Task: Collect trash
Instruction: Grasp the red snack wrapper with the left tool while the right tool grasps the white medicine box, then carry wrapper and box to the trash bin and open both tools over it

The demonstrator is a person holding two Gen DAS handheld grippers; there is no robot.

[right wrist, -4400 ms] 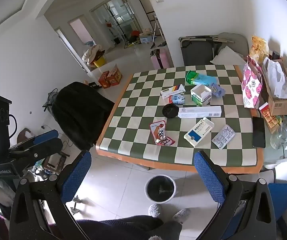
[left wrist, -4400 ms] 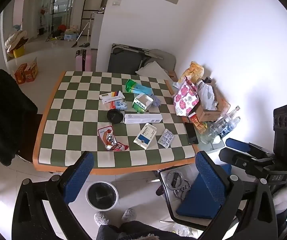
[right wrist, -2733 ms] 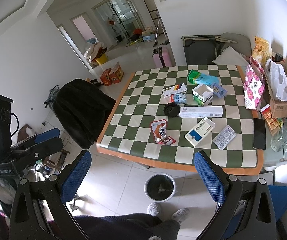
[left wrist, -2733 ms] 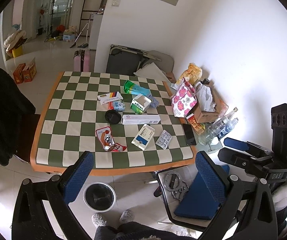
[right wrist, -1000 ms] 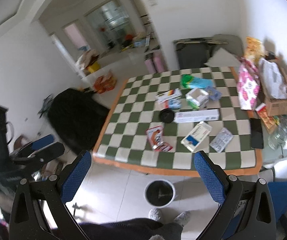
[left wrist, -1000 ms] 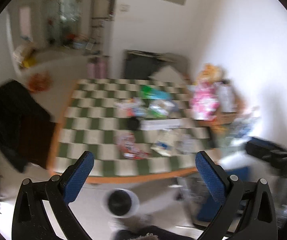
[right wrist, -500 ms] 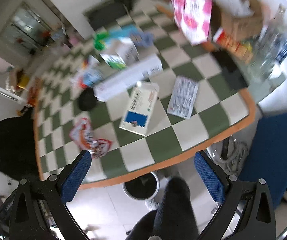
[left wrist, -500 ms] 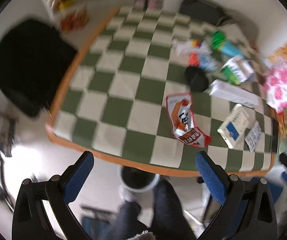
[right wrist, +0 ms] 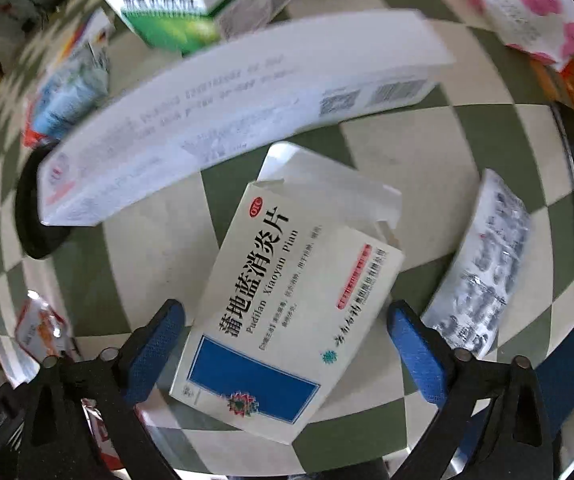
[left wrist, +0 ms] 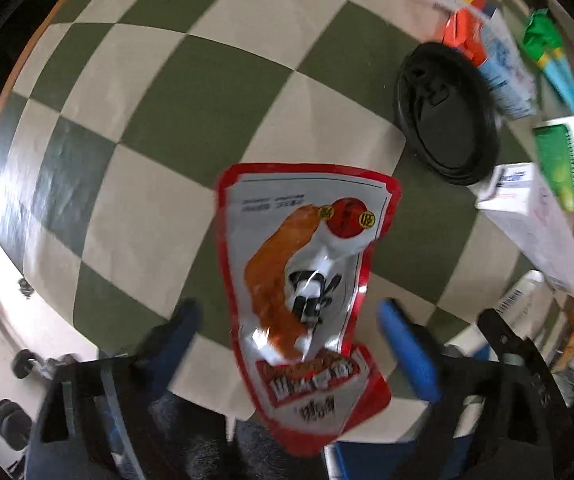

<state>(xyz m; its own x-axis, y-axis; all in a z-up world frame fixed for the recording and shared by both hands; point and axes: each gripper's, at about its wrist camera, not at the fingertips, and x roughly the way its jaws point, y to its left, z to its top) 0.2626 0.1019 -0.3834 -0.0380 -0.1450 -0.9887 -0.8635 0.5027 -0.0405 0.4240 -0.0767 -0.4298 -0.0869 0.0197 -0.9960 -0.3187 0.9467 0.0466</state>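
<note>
While the left wrist view is motion-smeared, the left gripper [left wrist: 287, 332] shows fingers apart, straddling the lower part of the red snack wrapper [left wrist: 307, 292] lying crumpled on the checkered table [left wrist: 159, 100]; contact unclear. Best to close across the wrapper's narrow waist, low enough to catch foil, not cloth. Black lid [left wrist: 447, 112] lies well apart.

Right wrist view: right gripper [right wrist: 287, 336] also spread, flanking the blue-and-white medicine box [right wrist: 287, 312]. Blister pack [right wrist: 483, 272] sits just beside the right finger; keep it out of the pinch. Squeeze gently, since the opened flap suggests the box would crush.
</note>
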